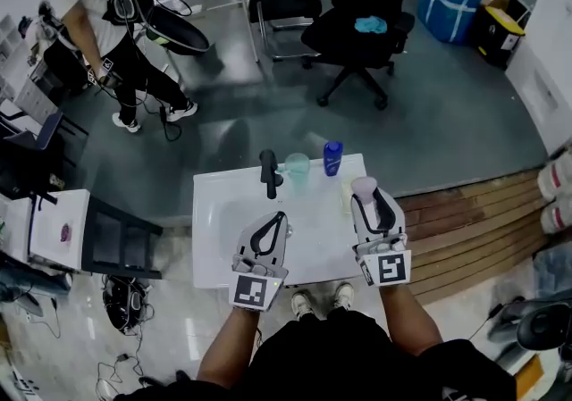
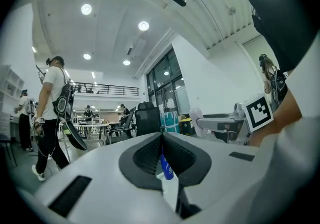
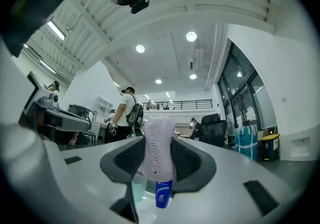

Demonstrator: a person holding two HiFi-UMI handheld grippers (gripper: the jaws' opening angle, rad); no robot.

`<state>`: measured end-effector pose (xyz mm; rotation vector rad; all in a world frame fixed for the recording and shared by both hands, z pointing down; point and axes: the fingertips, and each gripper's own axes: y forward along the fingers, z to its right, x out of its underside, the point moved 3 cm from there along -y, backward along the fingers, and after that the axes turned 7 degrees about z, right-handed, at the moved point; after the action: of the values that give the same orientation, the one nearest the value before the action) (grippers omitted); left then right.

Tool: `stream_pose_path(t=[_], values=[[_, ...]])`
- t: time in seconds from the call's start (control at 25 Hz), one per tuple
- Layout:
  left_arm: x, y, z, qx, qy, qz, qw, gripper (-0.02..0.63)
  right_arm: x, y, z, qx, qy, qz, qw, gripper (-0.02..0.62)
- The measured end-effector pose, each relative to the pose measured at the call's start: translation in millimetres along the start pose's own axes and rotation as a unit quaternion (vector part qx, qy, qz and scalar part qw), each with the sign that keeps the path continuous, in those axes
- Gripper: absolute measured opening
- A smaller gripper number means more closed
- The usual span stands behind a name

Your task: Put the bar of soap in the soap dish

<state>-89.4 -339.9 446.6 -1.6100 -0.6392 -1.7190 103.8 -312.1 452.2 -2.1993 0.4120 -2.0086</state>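
A pale lilac bar of soap (image 1: 364, 186) stands upright between the jaws of my right gripper (image 1: 368, 194), which is shut on it over the right edge of the white washbasin (image 1: 223, 212). In the right gripper view the bar (image 3: 158, 149) fills the gap between the jaws of the right gripper (image 3: 158, 143). A small pale dish-like thing (image 1: 344, 199) lies just left of that gripper; I cannot tell it clearly. My left gripper (image 1: 278, 219) hovers over the basin's front, shut and empty. Its jaws meet in the left gripper view (image 2: 161, 137).
A black faucet (image 1: 268, 173), a teal cup (image 1: 297, 166) and a blue bottle (image 1: 332, 158) stand along the basin's back rim. A black office chair (image 1: 357, 33) and a person (image 1: 107, 24) are beyond. A white cabinet (image 1: 58, 229) sits left; wooden flooring lies right.
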Motion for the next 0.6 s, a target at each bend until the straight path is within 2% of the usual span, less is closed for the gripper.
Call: stream_pose_path(t=[0.6], values=[[48,9,-1,-0.026,-0.032,-0.051,0.9978,0.020,111,10,15,0.006,0.030,-0.109,0.994,0.181]])
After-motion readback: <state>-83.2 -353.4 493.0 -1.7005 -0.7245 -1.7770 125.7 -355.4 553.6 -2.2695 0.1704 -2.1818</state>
